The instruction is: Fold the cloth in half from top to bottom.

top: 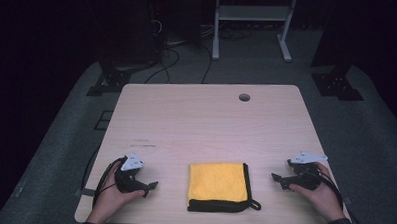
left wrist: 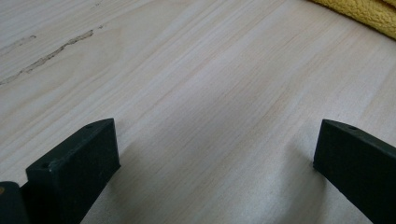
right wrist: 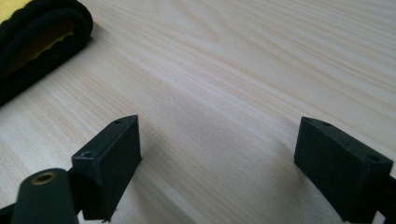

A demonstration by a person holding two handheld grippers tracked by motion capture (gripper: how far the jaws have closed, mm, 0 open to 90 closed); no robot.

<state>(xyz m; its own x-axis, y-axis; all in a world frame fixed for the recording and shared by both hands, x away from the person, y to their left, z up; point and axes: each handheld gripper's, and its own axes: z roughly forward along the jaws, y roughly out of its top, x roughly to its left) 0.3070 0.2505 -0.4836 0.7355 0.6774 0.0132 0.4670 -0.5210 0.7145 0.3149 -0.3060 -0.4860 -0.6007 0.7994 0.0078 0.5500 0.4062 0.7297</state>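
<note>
1. We've got a folded yellow microfibre cloth [top: 218, 181] with black edging, lying flat in the lower centre of the high view, near the front edge of the table [top: 206, 117].
2. Left gripper [top: 151, 185] sits at lower left of that view, right gripper [top: 276, 179] at lower right, both well apart from the cloth and pointing in toward it.
3. Both sets of jaws stand wide, with nothing but bare wood between them in each gripper view.
4. The cloth pokes into the upper right of the left gripper view [left wrist: 362, 14] and the upper left of the right gripper view [right wrist: 39, 37]; there we see stacked layers with a thick black hem.
5. Our read on handling: light, soft, limp. It won't hold shape when lifted, and the layers will likely fan out or unfold.
6. Slip risk on the wood looks low, and the pile should grab the pads well. Nothing fragile.
7. Best hold, we think: pinch the hemmed edge or a corner, jaws low to the table, catching all layers if it should stay folded.
8. The small black hanging loop [top: 255, 205] at the cloth's lower right corner is a possible hold, but a thin target.
</note>
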